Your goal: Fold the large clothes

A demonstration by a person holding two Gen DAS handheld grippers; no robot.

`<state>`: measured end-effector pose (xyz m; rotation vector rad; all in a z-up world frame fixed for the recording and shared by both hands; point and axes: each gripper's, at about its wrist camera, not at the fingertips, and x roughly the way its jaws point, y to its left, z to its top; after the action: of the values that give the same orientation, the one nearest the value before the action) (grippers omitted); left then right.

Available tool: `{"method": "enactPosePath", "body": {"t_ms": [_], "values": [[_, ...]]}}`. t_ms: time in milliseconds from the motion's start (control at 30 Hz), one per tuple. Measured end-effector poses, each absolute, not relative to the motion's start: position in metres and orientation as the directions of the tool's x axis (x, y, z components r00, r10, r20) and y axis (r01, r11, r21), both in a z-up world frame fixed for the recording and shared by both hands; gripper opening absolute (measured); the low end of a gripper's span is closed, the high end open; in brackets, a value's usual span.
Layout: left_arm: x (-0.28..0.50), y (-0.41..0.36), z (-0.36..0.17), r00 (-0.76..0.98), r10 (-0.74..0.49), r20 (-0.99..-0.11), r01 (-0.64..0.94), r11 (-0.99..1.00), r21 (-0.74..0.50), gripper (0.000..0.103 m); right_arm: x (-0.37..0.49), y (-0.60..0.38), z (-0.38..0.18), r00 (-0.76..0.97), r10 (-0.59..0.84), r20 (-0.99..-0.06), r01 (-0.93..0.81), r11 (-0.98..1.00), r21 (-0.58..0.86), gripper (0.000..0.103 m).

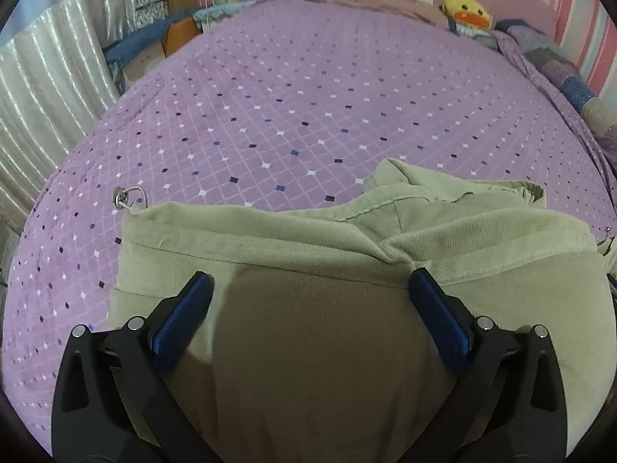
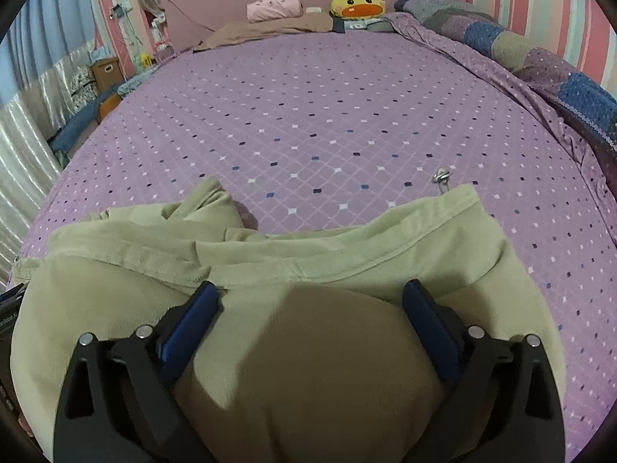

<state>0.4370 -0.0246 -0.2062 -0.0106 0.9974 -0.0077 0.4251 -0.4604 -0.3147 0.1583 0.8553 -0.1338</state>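
Both my grippers, left gripper (image 1: 310,283) and right gripper (image 2: 310,293), hang spread wide above the pale green garment (image 1: 293,239), clasping nothing. It lies bunched on the near part of a purple diamond-patterned bedspread (image 1: 293,88), metal clips (image 1: 123,197) at its corners.

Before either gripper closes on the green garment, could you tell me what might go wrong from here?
Both the left gripper and right gripper are open over the bunched green garment, so a pinch may catch several layers and fold in creases. The metal clasp at its corner could snag the purple bedspread if dragged.
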Motion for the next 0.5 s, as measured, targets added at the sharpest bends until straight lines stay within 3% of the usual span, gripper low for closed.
{"method": "enactPosePath", "body": {"t_ms": [500], "values": [[0.412, -0.016, -0.234, 0.688, -0.046, -0.725, -0.022, 0.996, -0.085, 0.100, 0.425, -0.460, -0.339, 0.736, -0.042, -0.676, 0.164, 0.979, 0.118, 0.101]]}}
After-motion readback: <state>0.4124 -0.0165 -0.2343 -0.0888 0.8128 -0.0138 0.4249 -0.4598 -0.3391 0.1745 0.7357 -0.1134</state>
